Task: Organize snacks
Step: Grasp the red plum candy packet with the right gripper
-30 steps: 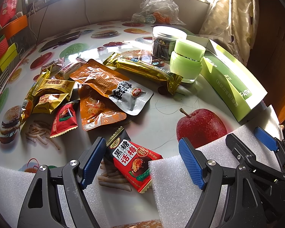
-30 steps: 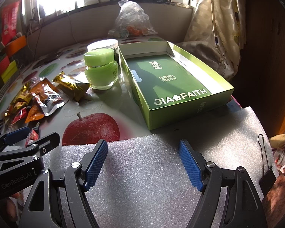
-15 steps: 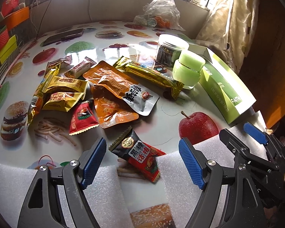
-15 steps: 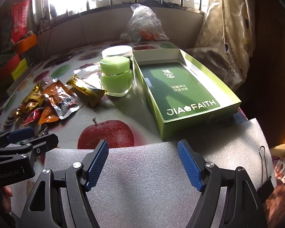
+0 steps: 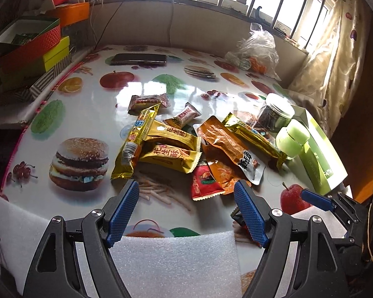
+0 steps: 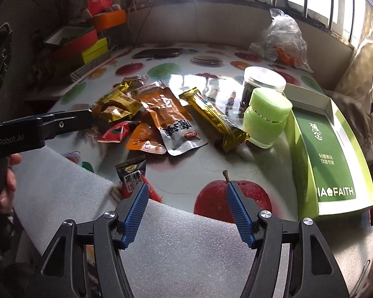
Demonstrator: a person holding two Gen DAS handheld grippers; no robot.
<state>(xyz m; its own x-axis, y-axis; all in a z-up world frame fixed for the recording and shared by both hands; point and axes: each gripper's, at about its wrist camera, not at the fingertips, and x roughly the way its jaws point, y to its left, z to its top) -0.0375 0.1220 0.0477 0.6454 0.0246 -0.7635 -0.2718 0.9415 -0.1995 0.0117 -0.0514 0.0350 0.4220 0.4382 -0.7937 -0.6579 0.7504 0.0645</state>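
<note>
A pile of snack packets lies mid-table: yellow peanut-crisp packets (image 5: 169,155), an orange pouch (image 5: 226,144), a red packet (image 5: 205,182), a long gold bar (image 5: 253,139) and a brown packet (image 5: 148,101). A black-and-red plum candy packet (image 6: 133,177) lies nearest, by the foam. An open green box (image 6: 332,154) stands at the right. My left gripper (image 5: 187,213) is open and empty, above the table's near edge in front of the pile. My right gripper (image 6: 185,213) is open and empty, just right of the plum packet.
A green jar (image 6: 267,118) and a clear lidded jar (image 6: 263,82) stand beside the box. A plastic bag (image 5: 256,54) and a dark phone (image 5: 139,59) lie at the back. Stacked boxes (image 5: 34,49) stand left. White foam sheets (image 6: 186,248) cover the near edge.
Both grippers have pulled back, risen and turned left. The left view now faces the packet pile. The right view now shows the pile and the plum packet. Both stayed open.
</note>
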